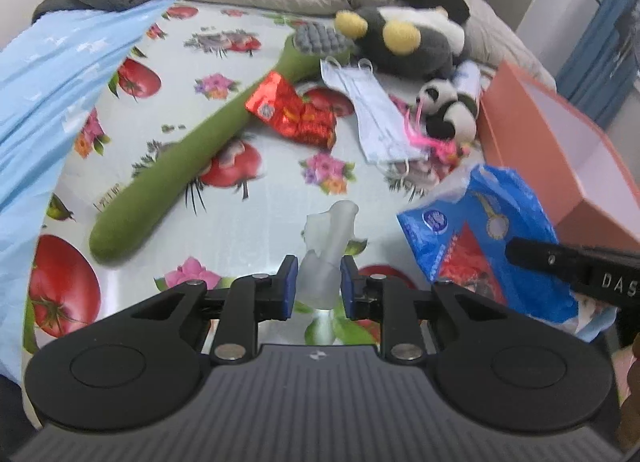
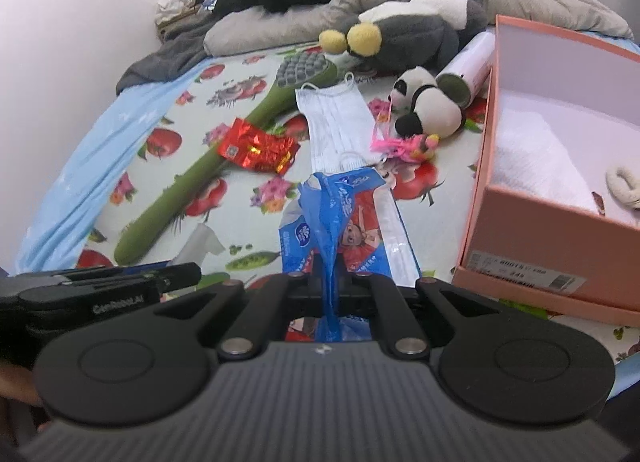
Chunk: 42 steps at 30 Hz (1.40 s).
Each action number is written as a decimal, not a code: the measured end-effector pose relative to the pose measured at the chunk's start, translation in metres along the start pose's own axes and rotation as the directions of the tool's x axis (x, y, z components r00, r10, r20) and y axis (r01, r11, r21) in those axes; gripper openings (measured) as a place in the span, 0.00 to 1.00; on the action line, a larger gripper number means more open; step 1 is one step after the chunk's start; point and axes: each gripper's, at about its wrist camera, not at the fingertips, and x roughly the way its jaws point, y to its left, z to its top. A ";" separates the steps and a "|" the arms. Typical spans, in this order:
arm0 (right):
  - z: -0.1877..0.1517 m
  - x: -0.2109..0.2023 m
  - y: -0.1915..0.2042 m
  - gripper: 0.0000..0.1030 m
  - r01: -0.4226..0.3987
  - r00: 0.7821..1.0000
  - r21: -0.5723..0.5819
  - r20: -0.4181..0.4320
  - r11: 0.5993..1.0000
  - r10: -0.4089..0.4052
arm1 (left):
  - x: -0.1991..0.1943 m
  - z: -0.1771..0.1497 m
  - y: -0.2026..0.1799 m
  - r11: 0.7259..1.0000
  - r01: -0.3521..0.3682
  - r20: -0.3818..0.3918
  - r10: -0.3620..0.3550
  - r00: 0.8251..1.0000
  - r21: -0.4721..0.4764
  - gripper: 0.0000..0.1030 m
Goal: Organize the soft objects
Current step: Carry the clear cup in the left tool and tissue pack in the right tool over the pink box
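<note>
My left gripper (image 1: pixel 319 286) is shut on a crumpled white tissue (image 1: pixel 330 238), which stands up between the blue pads above the flowered bed sheet (image 1: pixel 240 197). My right gripper (image 2: pixel 330 282) is shut on the twisted blue wrapper of a tissue pack (image 2: pixel 348 221); the pack hangs from it just over the sheet. In the left wrist view, that pack (image 1: pixel 480 229) sits at the right with the right gripper's black finger (image 1: pixel 560 262) on it. The left gripper's fingers (image 2: pixel 176 274) and the tissue (image 2: pixel 204 240) show at the lower left of the right wrist view.
A pink open box (image 2: pixel 532 246) with white cloth inside stands at the right. On the sheet lie a green plush toothbrush (image 1: pixel 180 165), a red foil packet (image 1: pixel 296 109), face masks (image 1: pixel 376 113), a panda plush (image 1: pixel 448 105) and a grey plush (image 1: pixel 404 41). Pillows and dark clothes lie behind.
</note>
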 end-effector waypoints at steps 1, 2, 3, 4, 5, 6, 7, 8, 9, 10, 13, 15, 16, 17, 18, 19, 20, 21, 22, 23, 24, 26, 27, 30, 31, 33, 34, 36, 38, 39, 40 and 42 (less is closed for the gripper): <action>0.002 -0.003 -0.001 0.06 -0.003 1.000 0.004 0.005 1.000 0.003 | -0.004 0.002 -0.001 1.000 -0.001 0.010 0.001 1.000 -0.004 0.26; 0.005 -0.008 -0.001 0.06 -0.006 1.000 0.005 0.016 1.000 0.006 | -0.008 0.005 -0.003 1.000 0.000 0.021 0.000 1.000 -0.005 0.26; 0.007 -0.012 0.000 0.06 -0.008 1.000 0.002 0.027 1.000 0.008 | -0.014 0.008 -0.005 1.000 0.004 0.037 -0.004 0.999 -0.006 0.26; 0.010 -0.017 0.001 0.06 -0.009 0.999 -0.002 0.040 1.000 0.009 | -0.019 0.010 -0.006 1.000 0.008 0.049 -0.007 0.999 -0.006 0.26; 0.013 -0.022 0.001 0.06 -0.009 0.999 -0.005 0.052 1.000 0.009 | -0.025 0.013 -0.008 1.000 0.010 0.062 -0.010 0.998 -0.006 0.26; 0.015 -0.027 0.002 0.06 -0.009 0.998 -0.007 0.062 1.000 0.010 | -0.032 0.016 -0.011 1.000 0.013 0.077 -0.013 0.997 -0.006 0.26; 0.018 -0.032 0.003 0.06 -0.011 0.997 -0.007 0.077 1.000 0.012 | -0.037 0.019 -0.013 1.000 0.016 0.090 -0.015 0.996 -0.008 0.26; 0.021 -0.037 0.004 0.06 -0.012 0.996 -0.008 0.088 1.000 0.012 | -0.044 0.022 -0.016 1.000 0.022 0.104 -0.021 0.994 -0.011 0.26; 0.022 -0.044 0.004 0.06 -0.013 0.995 -0.006 0.102 1.000 0.014 | -0.052 0.026 -0.018 0.999 0.031 0.121 -0.030 0.992 -0.014 0.26; 0.025 -0.051 0.004 0.06 -0.017 0.993 -0.003 0.118 1.000 0.017 | -0.058 0.029 -0.021 0.999 0.039 0.136 -0.036 0.990 -0.020 0.26; 0.031 -0.069 0.004 0.06 -0.022 0.987 0.006 0.158 1.000 0.021 | -0.079 0.039 -0.028 0.998 0.062 0.178 -0.055 0.982 -0.031 0.26; 0.034 -0.080 0.003 0.06 -0.029 0.984 0.010 0.178 1.000 0.027 | -0.091 0.044 -0.032 0.996 0.081 0.202 -0.071 0.977 -0.041 0.26; 0.035 -0.086 0.002 0.06 -0.034 0.982 0.014 0.188 0.999 0.031 | -0.096 0.045 -0.034 0.995 0.089 0.210 -0.078 0.975 -0.045 0.26; 0.036 -0.092 0.001 0.06 -0.040 0.980 0.016 0.197 0.999 0.036 | -0.102 0.047 -0.037 0.994 0.095 0.218 -0.083 0.972 -0.045 0.26; 0.037 -0.097 0.001 0.06 -0.043 0.978 0.017 0.206 0.999 0.038 | -0.107 0.048 -0.040 0.994 0.100 0.227 -0.088 0.970 -0.041 0.26; 0.037 -0.102 0.000 0.06 -0.042 0.976 0.018 0.216 0.999 0.037 | -0.112 0.049 -0.043 0.993 0.107 0.233 -0.095 0.968 -0.039 0.26; 0.038 -0.107 -0.001 0.06 -0.043 0.973 0.018 0.226 0.999 0.038 | -0.115 0.049 -0.045 0.993 0.114 0.238 -0.101 0.966 -0.040 0.26; 0.038 -0.111 -0.001 0.06 -0.043 0.971 0.019 0.236 0.999 0.037 | -0.120 0.049 -0.048 0.992 0.122 0.245 -0.109 0.964 -0.040 0.26; 0.038 -0.115 -0.002 0.06 -0.042 0.969 0.020 0.244 0.999 0.036 | -0.123 0.049 -0.051 0.991 0.127 0.249 -0.113 0.962 -0.042 0.26; 0.040 -0.120 -0.003 0.06 -0.040 0.967 0.020 0.254 0.999 0.034 | -0.126 0.050 -0.053 0.990 0.132 0.252 -0.117 0.961 -0.044 0.26; 0.040 -0.124 -0.003 0.06 -0.038 0.965 0.019 0.262 0.999 0.031 | -0.129 0.050 -0.056 0.989 0.139 0.256 -0.123 0.959 -0.043 0.26; 0.041 -0.132 -0.006 0.06 -0.036 0.960 0.023 0.279 0.999 0.028 | -0.133 0.051 -0.062 0.988 0.153 0.259 -0.139 0.956 -0.034 0.26; 0.041 -0.136 -0.008 0.06 -0.035 0.958 0.024 0.287 0.999 0.026 | -0.135 0.052 -0.066 0.986 0.163 0.261 -0.150 0.954 -0.029 0.26; 0.042 -0.147 -0.013 0.06 -0.019 0.952 0.031 0.306 0.999 0.008 | -0.141 0.054 -0.078 0.982 0.187 0.270 -0.176 0.947 -0.014 0.26; 0.041 -0.151 -0.015 0.06 -0.012 0.950 0.035 0.314 0.999 0.000 | -0.143 0.054 -0.081 0.981 0.194 0.273 -0.185 0.944 -0.009 0.26; 0.040 -0.158 -0.020 0.06 0.001 0.945 0.048 0.326 0.999 -0.017 | -0.145 0.056 -0.090 0.978 0.209 0.277 -0.202 0.939 0.005 0.26; 0.040 -0.161 -0.023 0.06 0.008 0.943 0.056 0.333 0.998 -0.026 | -0.146 0.056 -0.094 0.976 0.216 0.278 -0.211 0.937 0.014 0.26; 0.038 -0.166 -0.029 0.06 0.032 0.940 0.075 0.336 0.997 -0.055 | -0.144 0.057 -0.104 0.972 0.232 0.281 -0.233 0.931 0.038 0.26; 0.037 -0.169 -0.036 0.06 0.052 0.937 0.090 0.340 0.995 -0.079 | -0.139 0.059 -0.111 0.967 0.252 0.264 -0.255 0.930 0.047 0.26; 0.037 -0.171 -0.039 0.06 0.060 0.935 0.097 0.343 0.993 -0.090 | -0.136 0.059 -0.117 0.962 0.267 0.257 -0.274 0.927 0.059 0.26; 0.036 -0.173 -0.043 0.06 0.072 0.933 0.104 0.344 0.992 -0.104 | -0.135 0.059 -0.122 0.960 0.272 0.252 -0.281 0.926 0.070 0.26; 0.034 -0.176 -0.050 0.06 0.086 0.931 0.118 0.345 0.989 -0.122 | -0.131 0.059 -0.135 0.952 0.293 0.236 -0.307 0.922 0.095 0.26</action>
